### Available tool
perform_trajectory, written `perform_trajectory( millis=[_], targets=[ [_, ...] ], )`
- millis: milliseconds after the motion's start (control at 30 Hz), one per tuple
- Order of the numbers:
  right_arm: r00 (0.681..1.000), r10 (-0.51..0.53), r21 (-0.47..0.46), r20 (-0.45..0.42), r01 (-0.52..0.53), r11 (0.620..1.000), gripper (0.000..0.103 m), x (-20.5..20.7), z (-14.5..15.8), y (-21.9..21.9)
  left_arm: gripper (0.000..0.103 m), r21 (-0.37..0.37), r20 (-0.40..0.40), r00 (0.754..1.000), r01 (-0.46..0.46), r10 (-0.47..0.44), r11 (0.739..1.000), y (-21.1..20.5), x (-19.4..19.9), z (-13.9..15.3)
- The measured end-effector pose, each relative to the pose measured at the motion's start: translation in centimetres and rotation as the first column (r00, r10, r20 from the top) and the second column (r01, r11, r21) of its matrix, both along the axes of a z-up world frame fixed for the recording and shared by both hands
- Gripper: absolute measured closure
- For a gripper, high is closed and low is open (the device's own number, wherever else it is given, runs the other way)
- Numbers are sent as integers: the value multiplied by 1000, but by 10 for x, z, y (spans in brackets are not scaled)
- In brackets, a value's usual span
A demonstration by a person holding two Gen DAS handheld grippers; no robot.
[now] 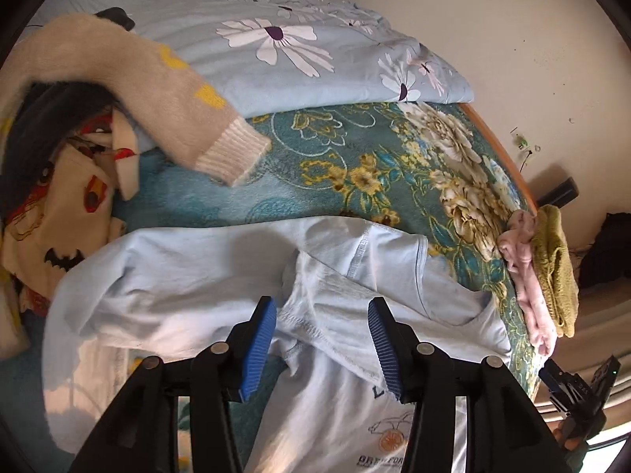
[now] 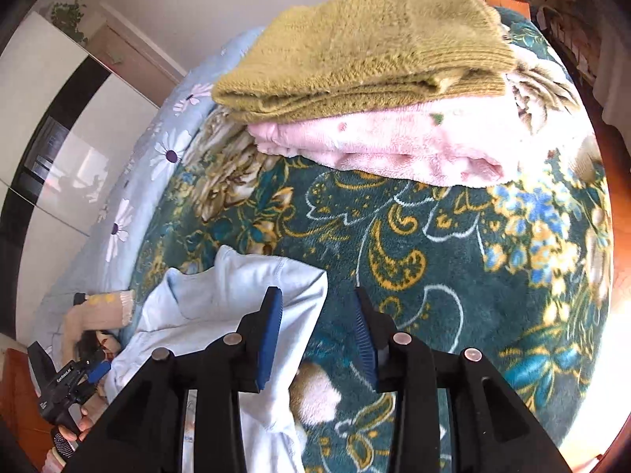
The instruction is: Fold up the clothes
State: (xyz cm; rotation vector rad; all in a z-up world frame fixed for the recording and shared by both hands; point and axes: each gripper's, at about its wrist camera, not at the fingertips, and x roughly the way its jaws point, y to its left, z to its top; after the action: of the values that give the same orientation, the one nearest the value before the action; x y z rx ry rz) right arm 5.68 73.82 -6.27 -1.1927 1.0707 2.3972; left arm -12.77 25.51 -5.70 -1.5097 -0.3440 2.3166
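We hold the left gripper (image 1: 321,349) and the right gripper (image 2: 317,339) with jaws apart over the light blue T-shirt (image 1: 189,291) on the bed (image 2: 453,260).

shirt (image 1: 189,287): smooth thin cloth | blanket (image 2: 453,276): plush fleece | olive sweater (image 2: 355,47): fuzzy knit

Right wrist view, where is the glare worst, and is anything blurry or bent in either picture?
Right wrist view: sunlight washes out the lower right edge of the teal floral blanket; the folded olive sweater is sharp but bulges from fisheye. Left wrist view: the cream sweater's cuff is soft, sun patches brighten the light blue T-shirt, and the bed edge curves strongly.
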Motion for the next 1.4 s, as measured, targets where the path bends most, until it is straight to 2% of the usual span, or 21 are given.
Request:
perform_trajectory(
  millis=[133,267,400,533,700,800,867,900,933,967,1000,1067,1100,1167,1267,1333,1400],
  targets=[
    [998,-33,-98,-46,28,995,61,52,-2,-41,47,-112,-30,997,-69,66,991,-67,39,10],
    [996,-83,-212,-22,77,974,60,93,-18,-88,45,-231,3,984,-171,176,958,-137,72,-14],
    [996,-89,-282,0,85,956,60,115,-29,-124,45,-136,128,950,-267,284,954,-183,86,-51],
    [998,-61,-258,17,64,964,60,126,-22,-146,45,-27,256,891,-380,374,924,-200,96,-85],
    [997,-73,-206,-1,71,976,60,142,-4,-152,45,108,308,825,-526,475,844,-215,116,-106],
    [997,-80,-197,5,79,977,60,147,-2,-154,45,154,277,818,-556,505,817,-217,116,-105],
    [997,-77,-192,13,78,978,60,148,-3,-158,47,142,266,816,-560,513,816,-213,112,-105],
    [997,-74,-192,17,76,978,60,148,-4,-160,55,102,260,814,-558,519,824,-210,110,-105],
    [997,-71,-194,19,74,978,60,147,-5,-162,79,53,252,813,-554,526,831,-207,108,-104],
    [997,-68,-197,20,71,978,60,146,-5,-164,93,26,253,813,-547,524,837,-206,107,-102],
    [998,-65,-198,20,68,978,60,146,-6,-165,99,5,256,815,-539,520,842,-205,106,-100],
    [998,-58,-194,21,61,979,60,145,-6,-168,100,-17,250,821,-526,513,850,-207,104,-90],
    [998,-56,-192,25,60,980,60,145,-7,-168,100,-21,224,833,-514,506,857,-209,99,-78],
    [998,-54,-191,31,59,980,60,146,-9,-168,100,-42,157,873,-461,461,887,-212,80,-43],
    [998,-56,-207,36,62,976,60,145,-14,-167,100,-75,55,942,-327,331,942,-210,42,27],
    [998,-54,-217,39,62,974,60,144,-18,-167,100,-128,-25,970,-243,241,962,-208,18,77],
    [998,-44,-229,41,52,972,60,141,-22,-169,100,-154,-61,979,-201,193,968,-208,-2,115]
  ],
)
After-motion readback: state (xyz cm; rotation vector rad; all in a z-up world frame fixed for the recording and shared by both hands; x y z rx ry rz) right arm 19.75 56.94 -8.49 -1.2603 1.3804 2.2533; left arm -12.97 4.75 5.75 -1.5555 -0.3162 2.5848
